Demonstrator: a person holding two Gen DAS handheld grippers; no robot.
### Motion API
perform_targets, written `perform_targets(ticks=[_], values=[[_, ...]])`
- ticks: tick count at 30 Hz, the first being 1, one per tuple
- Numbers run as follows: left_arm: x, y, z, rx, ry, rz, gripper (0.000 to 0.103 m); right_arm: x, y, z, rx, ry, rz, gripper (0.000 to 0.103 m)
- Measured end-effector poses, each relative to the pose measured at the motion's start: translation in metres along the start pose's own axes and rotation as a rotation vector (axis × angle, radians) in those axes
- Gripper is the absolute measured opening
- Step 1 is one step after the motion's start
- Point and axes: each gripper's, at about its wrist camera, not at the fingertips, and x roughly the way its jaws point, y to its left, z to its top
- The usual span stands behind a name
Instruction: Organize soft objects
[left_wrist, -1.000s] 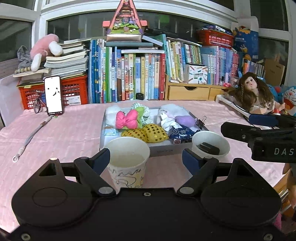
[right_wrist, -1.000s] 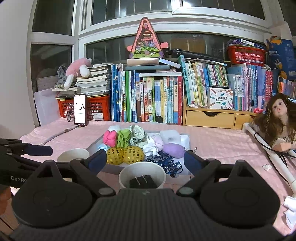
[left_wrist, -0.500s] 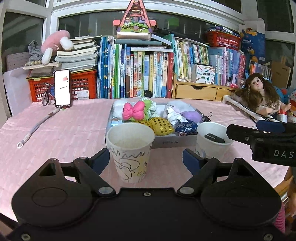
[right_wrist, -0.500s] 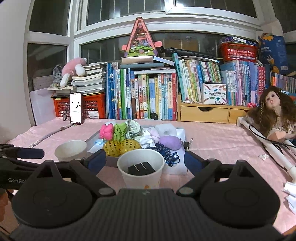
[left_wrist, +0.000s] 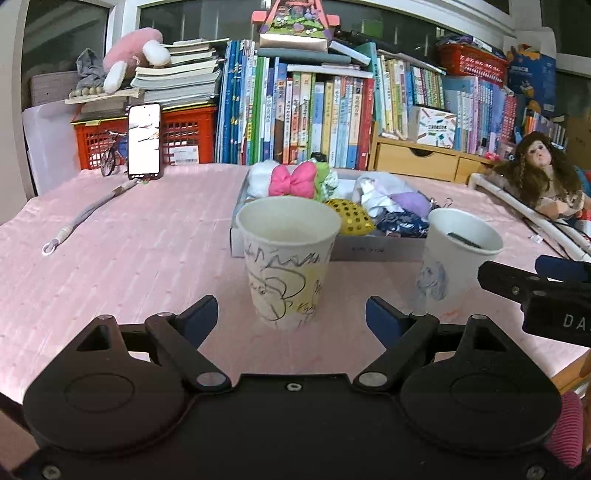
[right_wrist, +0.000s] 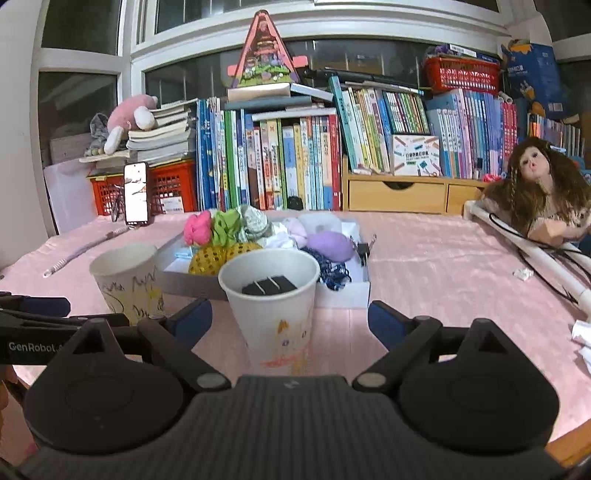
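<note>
Left wrist view: left tongs spread wide, gripping nothing, scribbled paper cup upright just ahead on pink desk. Right tongs likewise wide, flanking white cup without touching. Soft objects heaped in tray behind cups.

The desk wears a pink quilted cloth, matt and softly ribbed. Both paper cups are dull and uncoated: the scribbled cup and the white cup. The shallow box looks like smooth white card. In it, the pink bow is plush fabric, and the yellow pouch is shiny, dotted cloth. The left gripper is matt black plastic with blue fingers.
</note>
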Motion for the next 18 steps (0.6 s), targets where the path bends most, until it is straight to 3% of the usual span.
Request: perform_targets(ticks=[18], values=[[0.028, -0.002, -0.023, -0.003, 0.053, 0.068, 0.087, 0.02, -0.002, -0.028, 0.014, 0.058, -0.051, 0.096]])
